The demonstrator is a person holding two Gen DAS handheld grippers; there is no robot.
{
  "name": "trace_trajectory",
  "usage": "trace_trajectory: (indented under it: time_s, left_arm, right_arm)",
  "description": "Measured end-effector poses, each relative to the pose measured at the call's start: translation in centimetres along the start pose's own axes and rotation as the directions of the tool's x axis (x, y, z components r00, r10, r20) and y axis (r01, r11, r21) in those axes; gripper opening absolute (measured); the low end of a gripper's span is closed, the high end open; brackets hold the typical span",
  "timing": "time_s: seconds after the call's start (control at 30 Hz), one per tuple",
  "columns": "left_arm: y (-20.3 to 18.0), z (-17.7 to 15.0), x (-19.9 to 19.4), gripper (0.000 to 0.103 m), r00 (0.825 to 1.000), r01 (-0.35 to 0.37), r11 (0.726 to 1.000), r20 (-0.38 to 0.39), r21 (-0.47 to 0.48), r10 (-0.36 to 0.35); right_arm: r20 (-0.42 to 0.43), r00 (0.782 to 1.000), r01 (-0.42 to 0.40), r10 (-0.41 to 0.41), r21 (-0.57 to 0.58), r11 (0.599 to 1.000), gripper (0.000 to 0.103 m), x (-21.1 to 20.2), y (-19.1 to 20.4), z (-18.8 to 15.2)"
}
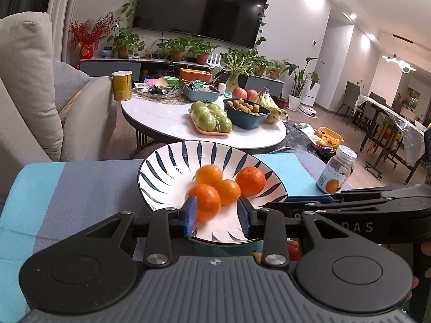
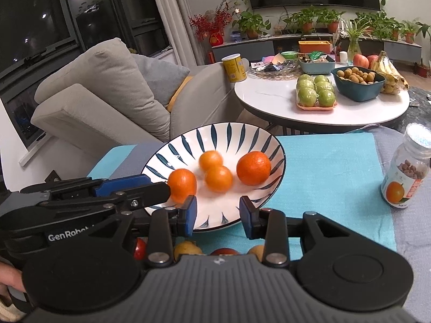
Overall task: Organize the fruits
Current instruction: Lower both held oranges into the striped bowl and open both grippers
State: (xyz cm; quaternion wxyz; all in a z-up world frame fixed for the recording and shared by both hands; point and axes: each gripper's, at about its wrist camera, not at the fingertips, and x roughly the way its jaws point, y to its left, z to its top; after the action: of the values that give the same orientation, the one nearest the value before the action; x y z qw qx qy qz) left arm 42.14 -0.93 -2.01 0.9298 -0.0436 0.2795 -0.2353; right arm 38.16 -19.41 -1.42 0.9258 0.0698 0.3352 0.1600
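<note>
A white plate with dark blue leaf strokes [image 1: 161,167] [image 2: 258,140] sits on a blue and grey striped cloth [image 1: 80,183] and holds several oranges. The nearest orange [image 1: 206,202] [image 2: 183,183] looks blurred; it lies just past my left gripper's [image 1: 218,215] [image 2: 161,185] left pad, and the right pad stays clear of it. Those jaws stand apart, open. My right gripper [image 2: 218,215] [image 1: 285,204] hovers open over the plate's near rim with nothing between its pads. The biggest orange [image 1: 250,180] [image 2: 253,168] rests at the plate's right.
Small red and yellow fruits [image 2: 186,250] lie under the grippers, mostly hidden. A clear bottle with an orange label [image 1: 336,169] [image 2: 406,169] stands on the right. Behind is a round white table [image 1: 161,118] [image 2: 269,99] with green apples, a bowl of longans and bananas. A sofa [image 2: 107,94] is on the left.
</note>
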Motion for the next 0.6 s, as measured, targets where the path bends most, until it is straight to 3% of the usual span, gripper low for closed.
trace_trajectory:
  time_s: [0.6]
  left_arm:
    - [-0.7, 0.0, -1.1, 0.031, 1.000, -0.005, 1.000, 0.004, 0.017, 0.005]
  right_arm:
    - [0.038, 0.998, 0.050, -0.050, -0.004, 0.999, 0.064, -2.7, -0.6, 0.1]
